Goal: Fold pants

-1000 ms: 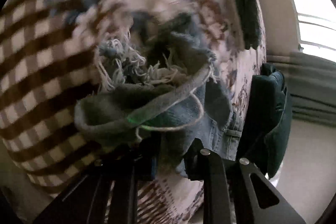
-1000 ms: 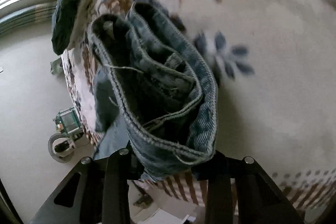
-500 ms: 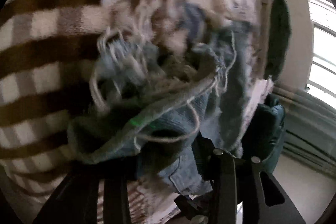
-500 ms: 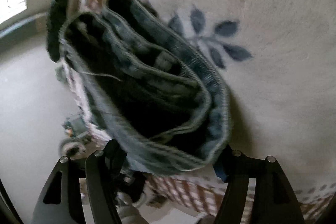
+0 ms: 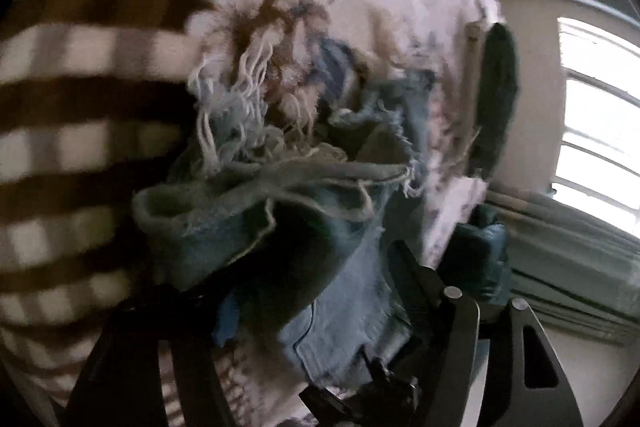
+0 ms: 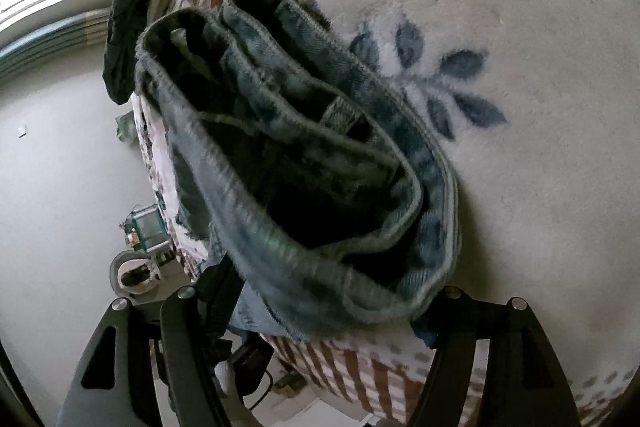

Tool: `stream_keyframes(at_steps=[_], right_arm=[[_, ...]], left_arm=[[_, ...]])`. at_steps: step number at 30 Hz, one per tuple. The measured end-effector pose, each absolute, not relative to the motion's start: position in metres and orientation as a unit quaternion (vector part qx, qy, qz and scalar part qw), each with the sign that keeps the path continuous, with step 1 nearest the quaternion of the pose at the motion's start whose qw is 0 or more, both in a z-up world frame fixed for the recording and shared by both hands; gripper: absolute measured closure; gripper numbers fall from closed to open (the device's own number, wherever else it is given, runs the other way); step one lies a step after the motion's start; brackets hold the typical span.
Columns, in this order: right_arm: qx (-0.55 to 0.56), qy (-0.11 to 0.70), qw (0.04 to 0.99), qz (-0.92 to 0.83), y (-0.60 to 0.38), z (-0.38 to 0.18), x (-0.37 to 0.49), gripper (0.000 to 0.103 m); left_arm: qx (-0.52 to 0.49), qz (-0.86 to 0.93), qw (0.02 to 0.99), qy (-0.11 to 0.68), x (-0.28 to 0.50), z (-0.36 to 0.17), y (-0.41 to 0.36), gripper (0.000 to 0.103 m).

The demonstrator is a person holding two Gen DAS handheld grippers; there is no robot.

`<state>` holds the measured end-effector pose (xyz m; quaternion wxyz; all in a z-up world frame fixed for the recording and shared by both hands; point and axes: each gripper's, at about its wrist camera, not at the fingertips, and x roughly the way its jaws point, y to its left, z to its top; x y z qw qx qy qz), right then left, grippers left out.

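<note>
The blue denim pants lie folded on a floral blanket, the waistband bundle right in front of my right gripper. Its jaws stand wide apart on either side of the bundle, which rests between them unclamped. In the left wrist view the frayed leg end of the pants bunches between the jaws of my left gripper, which are also spread wide with the cloth loose between them. Both views are motion blurred.
The blanket has blue and brown flowers and a brown checked border. A dark green garment hangs at the bed's far edge, also seen in the left wrist view. Small items stand on the floor. A window is at the right.
Both grippers have opened from being clamped on the denim to jaws wide apart. The pants have settled lower onto the blanket. The left view has swung towards the window.
</note>
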<state>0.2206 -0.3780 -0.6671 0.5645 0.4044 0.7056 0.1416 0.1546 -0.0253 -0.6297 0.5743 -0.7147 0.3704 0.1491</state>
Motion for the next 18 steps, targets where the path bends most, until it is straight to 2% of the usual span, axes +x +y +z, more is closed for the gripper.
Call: stream_keyframes(at_steps=[4, 6, 7, 8, 11, 18], right_arm=[[0.419, 0.708, 0.555, 0.123, -0.375, -0.676, 0.225, 0.024], [0.409, 0.707, 0.566, 0.113, -0.372, -0.672, 0.226, 0.029], [0.399, 0.706, 0.575, 0.107, -0.371, -0.669, 0.228, 0.043], [0.395, 0.706, 0.578, 0.105, -0.369, -0.665, 0.228, 0.055], [0.386, 0.705, 0.586, 0.105, -0.364, -0.647, 0.229, 0.062], [0.391, 0.693, 0.592, 0.126, -0.349, -0.589, 0.238, 0.068]], left_arm=[[-0.694, 0.185, 0.555, 0.418, 0.177, -0.635, -0.022, 0.036], [-0.669, 0.201, 0.569, 0.434, 0.188, -0.624, -0.024, 0.063], [-0.658, 0.199, 0.579, 0.439, 0.191, -0.618, -0.026, 0.077], [-0.648, 0.200, 0.589, 0.440, 0.192, -0.611, -0.027, 0.080], [-0.625, 0.190, 0.612, 0.445, 0.200, -0.589, -0.030, 0.084], [-0.601, 0.159, 0.648, 0.440, 0.212, -0.521, -0.018, 0.087]])
